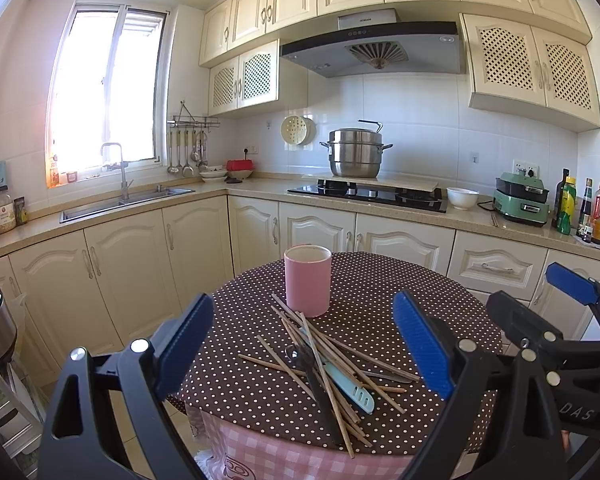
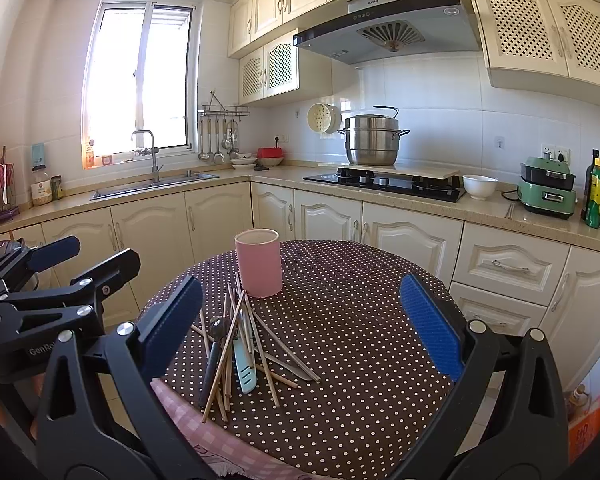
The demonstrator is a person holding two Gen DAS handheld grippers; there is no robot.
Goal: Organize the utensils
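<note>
Meanwhile pink cup (image 1: 308,286) stands upright beside piled chopsticks (image 1: 328,364); both grippers (image 1: 304,344) (image 2: 300,328) gape, empty.

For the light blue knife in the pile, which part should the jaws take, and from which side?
Take the light blue knife by its slotted near end, which sticks out of the chopsticks toward the table's near edge. Come from above with the jaws across its flat width. Its far part runs under crossed sticks, so draw it back toward the near edge. The left gripper looks better lined up.
</note>
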